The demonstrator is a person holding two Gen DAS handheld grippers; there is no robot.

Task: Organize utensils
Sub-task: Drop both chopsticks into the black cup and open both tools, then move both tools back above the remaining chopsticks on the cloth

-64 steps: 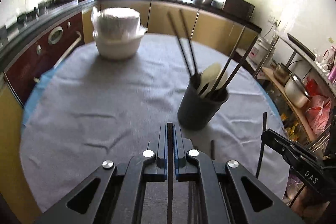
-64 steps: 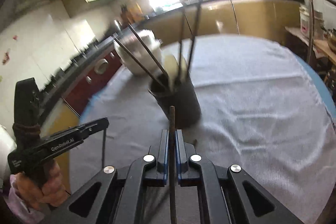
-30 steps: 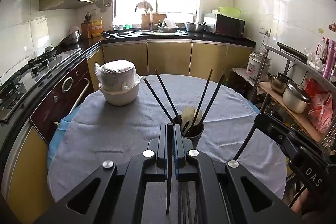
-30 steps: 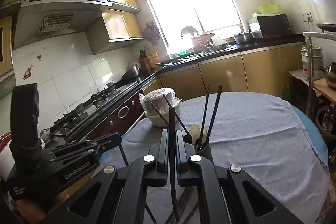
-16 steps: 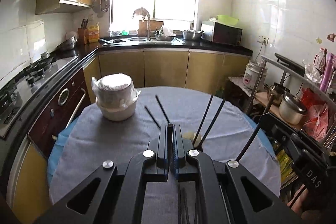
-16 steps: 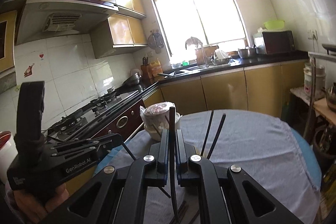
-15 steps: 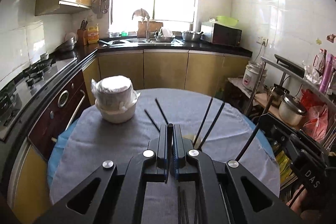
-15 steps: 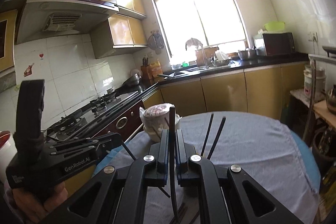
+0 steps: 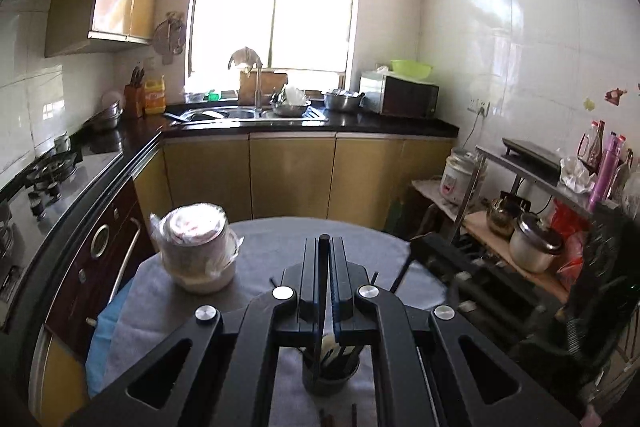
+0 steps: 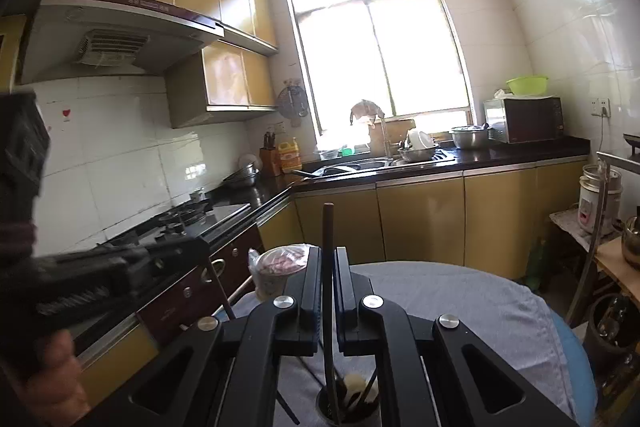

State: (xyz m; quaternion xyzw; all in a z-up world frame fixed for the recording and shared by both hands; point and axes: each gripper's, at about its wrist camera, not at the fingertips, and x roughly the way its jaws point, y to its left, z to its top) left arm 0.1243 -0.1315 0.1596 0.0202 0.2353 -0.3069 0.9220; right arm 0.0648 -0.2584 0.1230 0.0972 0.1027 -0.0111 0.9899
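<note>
1. Left gripper (image 9: 325,255): jaws are pinched tight on one dark chopstick (image 9: 322,267), which runs straight up through the slot. Its blunt top shows above the jaw tips; its lower end hangs toward the holder below.
2. Right gripper (image 10: 329,267): jaws are likewise clamped on a brown chopstick (image 10: 328,227). It stands close to upright, with the lower end seen reaching down to the holder's mouth.
3. Utensil holder (image 9: 331,379): a dark cup on the grey-clothed tabletop (image 9: 160,291), seen directly beneath both grippers. It is already loaded with dark chopsticks and a pale spoon (image 10: 354,385).
4. Key relation: the holder lies below the jaws in both views and each held stick's long axis is near vertical, so the drop path is judged to be straight down. No reorientation appears needed.
5. The right stick's tip appears at or just inside the holder's rim (image 10: 320,401); the left stick's tip appears over the mouth too. Depth cannot be confirmed from these views.
6. Nearer hand: cannot be told; both appear about equally over the cup. The two grippers sit close side by side, so contact between them is the likely risk if both are lowered together.
7. Clearance: the wrapped bowl stack (image 9: 196,247) stands well apart, far-left on the tabletop. Loose stick ends (image 9: 354,413) lie just beside the holder's near side. The tabletop edge is well clear of the cup.
8. The sticks already leaning in the cup crowd the opening; a snag on entry is possible.
</note>
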